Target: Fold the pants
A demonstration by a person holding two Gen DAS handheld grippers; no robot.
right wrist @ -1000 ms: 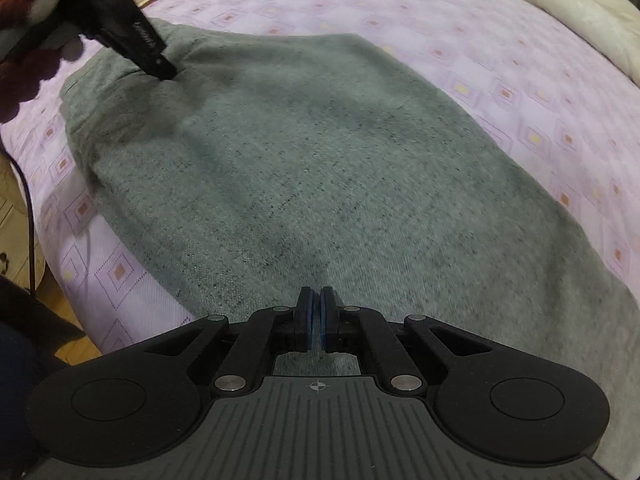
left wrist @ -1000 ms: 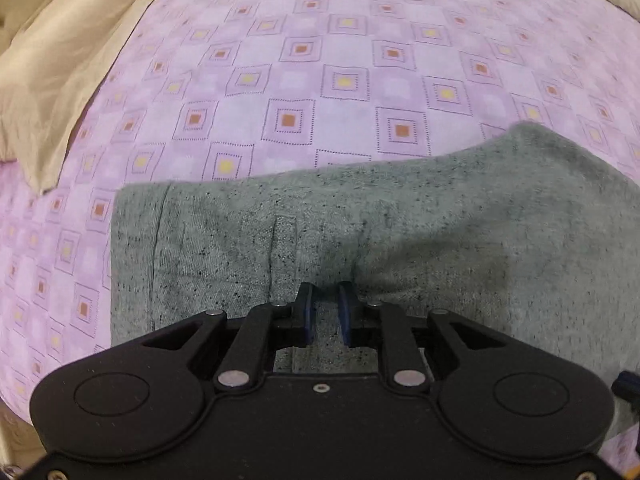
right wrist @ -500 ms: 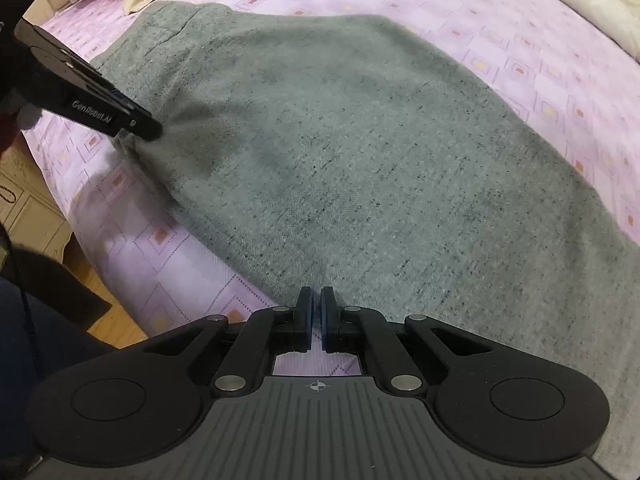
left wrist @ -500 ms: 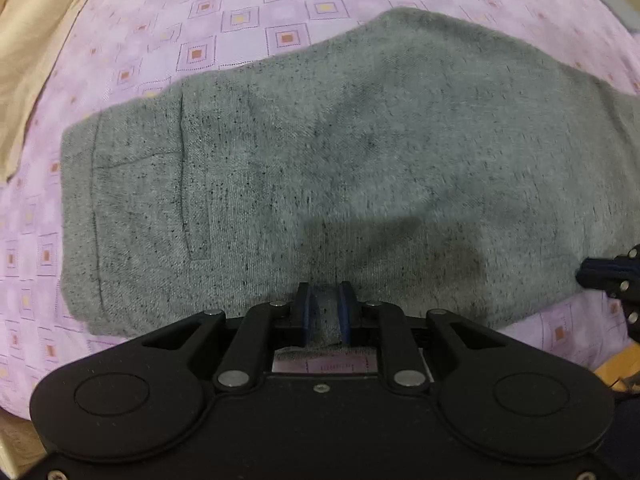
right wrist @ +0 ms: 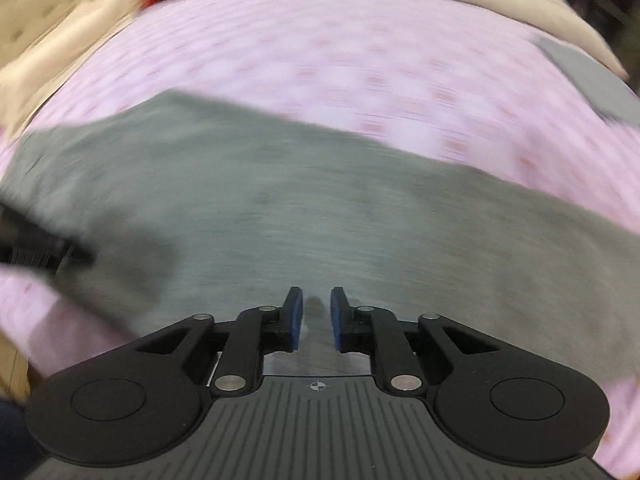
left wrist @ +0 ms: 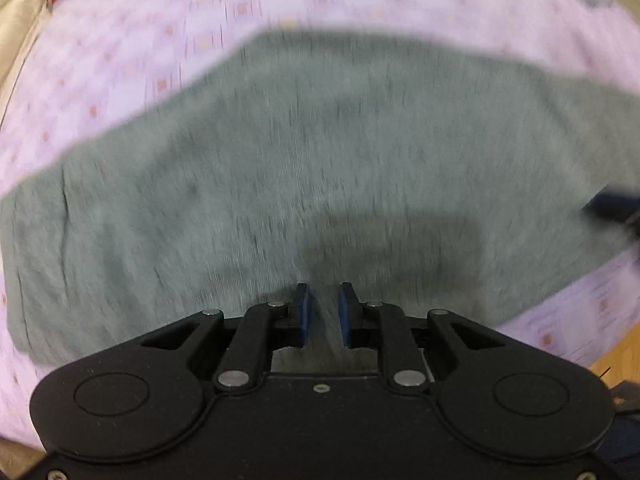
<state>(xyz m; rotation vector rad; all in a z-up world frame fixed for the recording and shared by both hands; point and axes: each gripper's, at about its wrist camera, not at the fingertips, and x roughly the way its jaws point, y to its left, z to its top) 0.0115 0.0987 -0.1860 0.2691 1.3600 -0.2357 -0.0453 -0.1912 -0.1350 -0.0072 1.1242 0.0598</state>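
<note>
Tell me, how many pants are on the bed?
1. One pair of grey pants lies spread across the pink bedsheet, right under both cameras. The pictures are blurry, so another piece of clothing could lie out of view.

The black two-finger left gripper (left wrist: 324,312) points steeply down, blue pads pinching a ridge of cloth. The black right gripper (right wrist: 316,318) has just been opening, its jaws apart with nothing pinched.

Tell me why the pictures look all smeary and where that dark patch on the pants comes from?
Left wrist view: motion blur smears the grey pants and pink sheet; the dark patch is a shadow just ahead of the left claw. Right wrist view: blurrier still, the sheet's squares streaked sideways; only the right claw looks sharp. Both views bulge, fisheye.
</note>
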